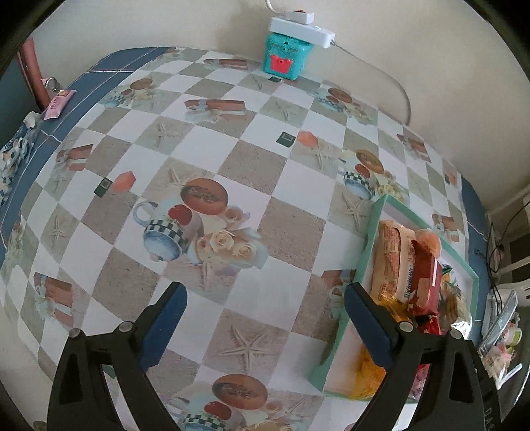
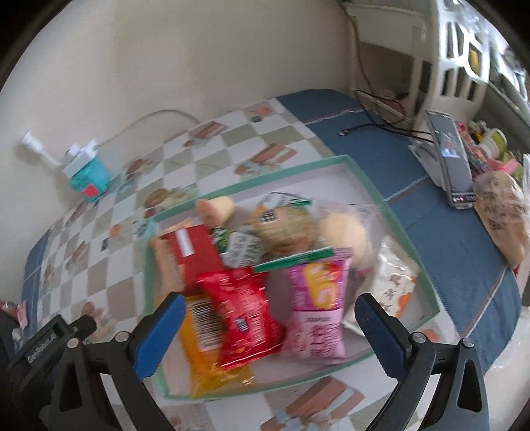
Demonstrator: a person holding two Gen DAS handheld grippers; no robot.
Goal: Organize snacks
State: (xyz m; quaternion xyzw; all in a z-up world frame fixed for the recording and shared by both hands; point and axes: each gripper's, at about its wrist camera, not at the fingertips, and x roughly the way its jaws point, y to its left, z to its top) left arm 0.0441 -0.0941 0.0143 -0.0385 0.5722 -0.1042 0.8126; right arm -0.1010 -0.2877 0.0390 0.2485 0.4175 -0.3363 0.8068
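Note:
A shallow tray with a teal rim [image 2: 397,212] holds several snacks: a red bag [image 2: 241,315], a pink bag [image 2: 318,305], a yellow-orange bag [image 2: 205,351], a red box [image 2: 192,248], round cookies in clear wrap [image 2: 285,225] and a pale bun [image 2: 344,232]. My right gripper [image 2: 270,305] hangs open over the red and pink bags, its pads touching nothing. My left gripper [image 1: 263,291] is open over bare tablecloth, left of the tray [image 1: 371,238]. A beige biscuit pack [image 1: 394,262] and a red pack [image 1: 427,281] show in the tray there.
A teal box [image 1: 286,58] with a white power strip [image 1: 301,30] on it stands by the back wall. A pink packet [image 1: 59,102] lies at the far left edge. A phone on a stand [image 2: 450,155] and a bread bag [image 2: 503,212] sit right of the tray.

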